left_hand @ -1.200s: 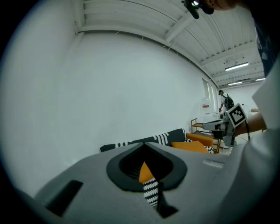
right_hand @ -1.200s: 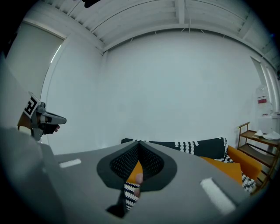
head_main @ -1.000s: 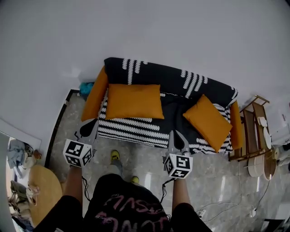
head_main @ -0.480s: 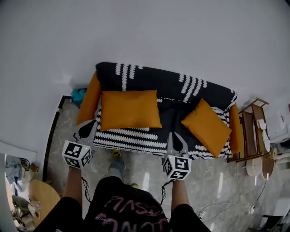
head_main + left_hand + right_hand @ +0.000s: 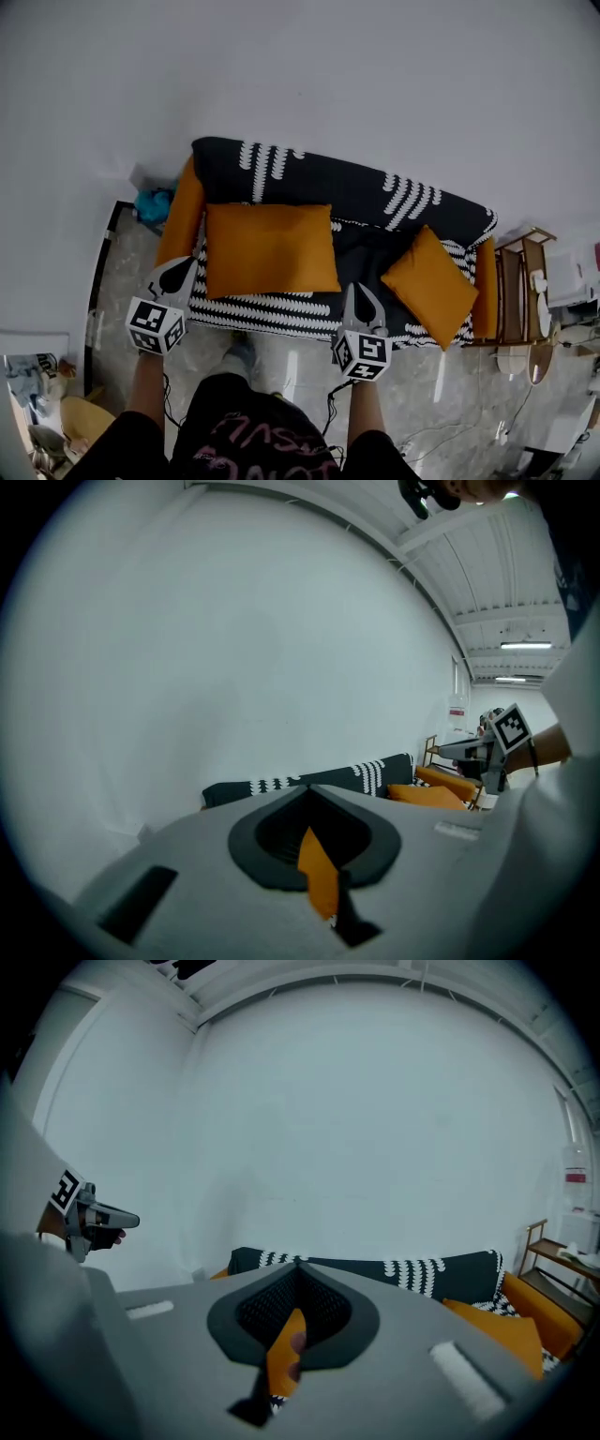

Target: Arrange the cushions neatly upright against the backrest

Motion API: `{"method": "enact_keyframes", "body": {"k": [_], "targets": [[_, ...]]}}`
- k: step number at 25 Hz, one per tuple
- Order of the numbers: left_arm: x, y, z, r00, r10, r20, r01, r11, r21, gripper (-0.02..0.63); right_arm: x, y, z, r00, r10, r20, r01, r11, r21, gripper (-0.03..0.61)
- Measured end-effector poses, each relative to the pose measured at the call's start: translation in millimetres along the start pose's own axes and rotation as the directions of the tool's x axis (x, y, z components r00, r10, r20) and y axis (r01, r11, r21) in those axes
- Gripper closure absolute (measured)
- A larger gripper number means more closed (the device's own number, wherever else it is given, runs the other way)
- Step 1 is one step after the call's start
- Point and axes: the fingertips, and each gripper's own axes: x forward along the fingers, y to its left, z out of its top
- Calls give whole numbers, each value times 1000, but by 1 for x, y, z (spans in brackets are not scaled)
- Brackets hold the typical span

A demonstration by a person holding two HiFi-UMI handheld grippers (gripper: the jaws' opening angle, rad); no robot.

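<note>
- My left gripper [image 5: 180,267] and right gripper [image 5: 361,292] hover at the front edge of the sofa seat [image 5: 272,302], jaws pressed together on nothing, I judge because no grab has begun
- The left cushion [image 5: 270,248] lies flat on that seat; the right cushion [image 5: 433,286] sits skewed beside the armrest [image 5: 486,286]
- Neither leans upright on the backrest [image 5: 319,178] behind

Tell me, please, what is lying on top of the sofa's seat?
Two orange cushions: a large cushion toward the left and a smaller cushion, turned diagonally, at the right. The striped cover shows around them; the part beneath each cushion is hidden.
</note>
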Motion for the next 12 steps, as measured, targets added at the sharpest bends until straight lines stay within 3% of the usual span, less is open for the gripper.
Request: {"method": "enact_keyframes", "body": {"k": [7, 12], "targets": [[42, 59, -19, 997, -15, -70, 13, 999, -30, 611, 58, -1, -14, 995, -55, -78, 58, 998, 35, 565], [60, 78, -37, 995, -14, -103, 8, 998, -62, 611, 81, -1, -31, 991, -47, -129, 50, 999, 19, 563]]}}
